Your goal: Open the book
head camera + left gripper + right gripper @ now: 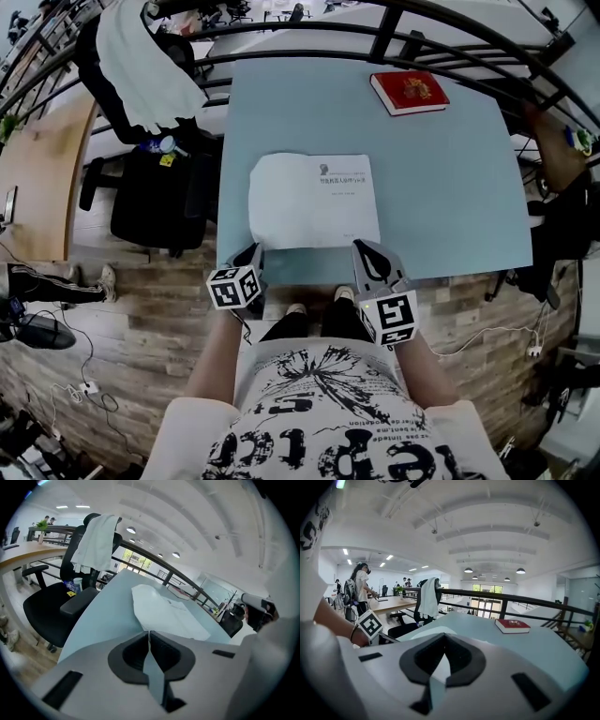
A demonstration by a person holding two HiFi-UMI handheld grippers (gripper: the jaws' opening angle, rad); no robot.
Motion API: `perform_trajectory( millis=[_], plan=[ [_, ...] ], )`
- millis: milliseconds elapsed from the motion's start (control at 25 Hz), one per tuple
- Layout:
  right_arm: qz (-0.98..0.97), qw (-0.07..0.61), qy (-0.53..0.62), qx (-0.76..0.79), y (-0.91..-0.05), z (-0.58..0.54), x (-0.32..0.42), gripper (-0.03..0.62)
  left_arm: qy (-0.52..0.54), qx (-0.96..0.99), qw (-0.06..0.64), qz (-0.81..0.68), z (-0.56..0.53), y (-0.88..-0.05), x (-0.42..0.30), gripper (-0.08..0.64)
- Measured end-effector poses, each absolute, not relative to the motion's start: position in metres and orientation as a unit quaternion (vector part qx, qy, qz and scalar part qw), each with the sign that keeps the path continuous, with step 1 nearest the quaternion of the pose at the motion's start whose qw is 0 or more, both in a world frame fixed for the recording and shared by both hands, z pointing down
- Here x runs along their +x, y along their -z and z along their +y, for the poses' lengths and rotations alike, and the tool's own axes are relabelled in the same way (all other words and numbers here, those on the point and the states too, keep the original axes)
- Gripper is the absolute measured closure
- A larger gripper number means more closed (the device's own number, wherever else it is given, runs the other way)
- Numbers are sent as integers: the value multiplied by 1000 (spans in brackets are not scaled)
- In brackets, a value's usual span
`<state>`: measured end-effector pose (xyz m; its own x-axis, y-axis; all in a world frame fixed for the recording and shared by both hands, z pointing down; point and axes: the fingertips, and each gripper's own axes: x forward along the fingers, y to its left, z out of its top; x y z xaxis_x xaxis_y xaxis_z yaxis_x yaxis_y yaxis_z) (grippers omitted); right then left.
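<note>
Head view: a light blue table takes up the middle; the person stands at its near edge, in a white shirt with black print.
White book: it lies flat at the near middle of the table and seems to be open, with a blank page at the left and a page with small print at the right. Its far left corner looks rounded or a little curled.
Red book: closed, flat at the far right corner of the table, well apart from the white book.
Left gripper: at the near edge of the table, just beside the near left corner of the white book; I cannot tell if it touches.
Left gripper view: the left gripper's jaws are pressed together and nothing is between them. The white book is just beyond the tips.
Right gripper: near the near right corner of the white book.
Right gripper view: the right gripper's jaws meet at the tips and hold nothing. The red book shows far at the right.
Chair: black office chair at the left of the table, with a white cloth over its back.
Railing: dark bars behind the far edge of the table.
Floor: wooden boards, with cables at the near left.
</note>
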<state>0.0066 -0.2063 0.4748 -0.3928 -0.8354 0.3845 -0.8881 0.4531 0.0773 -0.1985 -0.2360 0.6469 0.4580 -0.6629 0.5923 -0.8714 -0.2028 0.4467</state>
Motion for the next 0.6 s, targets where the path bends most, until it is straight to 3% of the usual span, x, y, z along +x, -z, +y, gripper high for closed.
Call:
perform_trajectory(
  millis=[360,600],
  plan=[
    [-830,178,-81,523,-483,-200,-4,581,-183,756,382,-500,-238,-664,-201,529],
    [-830,171,-74,526,-475,-193,-5,581,-189,751,381,-505,-231,-659,-206,426]
  ],
)
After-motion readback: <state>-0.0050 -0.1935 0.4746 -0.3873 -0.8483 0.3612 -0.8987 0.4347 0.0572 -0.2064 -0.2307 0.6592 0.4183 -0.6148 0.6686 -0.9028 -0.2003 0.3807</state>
